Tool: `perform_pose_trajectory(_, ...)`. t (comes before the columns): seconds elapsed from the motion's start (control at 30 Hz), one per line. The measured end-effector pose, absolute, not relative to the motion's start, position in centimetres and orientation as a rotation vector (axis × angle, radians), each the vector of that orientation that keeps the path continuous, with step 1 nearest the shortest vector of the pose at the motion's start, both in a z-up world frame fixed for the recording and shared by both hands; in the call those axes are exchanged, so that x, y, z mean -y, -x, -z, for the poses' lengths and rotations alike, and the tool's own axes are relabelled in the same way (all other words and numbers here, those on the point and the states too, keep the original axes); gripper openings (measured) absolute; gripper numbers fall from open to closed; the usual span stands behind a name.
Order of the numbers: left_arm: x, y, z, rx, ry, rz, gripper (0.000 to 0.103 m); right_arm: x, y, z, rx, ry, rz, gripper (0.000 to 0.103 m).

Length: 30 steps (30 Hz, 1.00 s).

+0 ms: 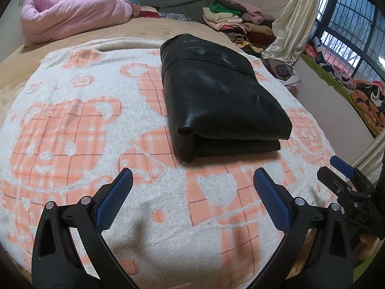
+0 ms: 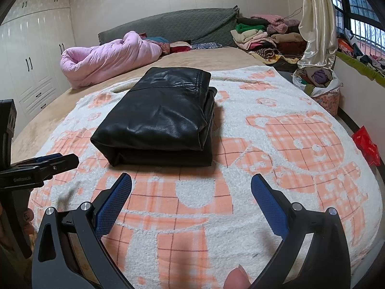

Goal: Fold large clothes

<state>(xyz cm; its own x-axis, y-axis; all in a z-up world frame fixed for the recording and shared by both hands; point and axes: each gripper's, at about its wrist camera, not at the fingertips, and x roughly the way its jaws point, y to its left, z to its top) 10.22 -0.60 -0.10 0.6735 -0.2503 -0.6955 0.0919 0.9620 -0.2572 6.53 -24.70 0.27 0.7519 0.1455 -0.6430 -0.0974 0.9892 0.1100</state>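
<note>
A black leather garment (image 1: 216,96) lies folded into a thick rectangle on the white and orange bear-print blanket (image 1: 72,125); it also shows in the right wrist view (image 2: 158,120). My left gripper (image 1: 193,180) is open and empty, hovering over the blanket just short of the garment's near folded edge. My right gripper (image 2: 191,187) is open and empty too, at the same near edge, a little to the right. Each gripper shows at the edge of the other's view: the right gripper (image 1: 346,175) and the left gripper (image 2: 48,162).
A rolled pink quilt (image 2: 108,57) lies at the bed's far left. A pile of folded clothes (image 2: 264,36) sits at the far right by a cream curtain (image 2: 317,24). A bag of clothes (image 2: 320,82) stands beside the bed. White wardrobes (image 2: 36,48) line the left wall.
</note>
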Motion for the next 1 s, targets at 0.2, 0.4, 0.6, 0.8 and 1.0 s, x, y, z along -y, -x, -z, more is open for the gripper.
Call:
perform_pose_trajectory(0.2, 0.6, -10.2, -0.1, -0.806, 0.204, 0.193, 0.094, 24.6, -6.5, -0.3, -0.709, -0.071, -0.134, 0.099)
perform_pose_trajectory(0.4, 0.6, -10.2, -0.2, -0.813, 0.208, 0.205, 0.094, 24.9, -6.6, -0.2, -0.71, -0.068, -0.133, 0.099)
perform_pose_trajectory(0.6, 0.7, -10.3, -0.3, -0.828, 0.201, 0.201, 0.094, 25.6, -6.2, -0.4, -0.705, -0.071, -0.118, 0.099)
perform_pose_trajectory(0.8, -1.3, -11.1, -0.1, -0.839, 0.237, 0.174, 0.094, 29.6, -4.1, -1.6, -0.654, -0.145, -0.004, 0.099)
perform_pose_trajectory(1.0, -14.7, -13.3, 0.4, -0.851, 0.337, -0.071, 0.094, 45.0, 3.1, -1.2, -0.591, -0.287, 0.465, 0.099)
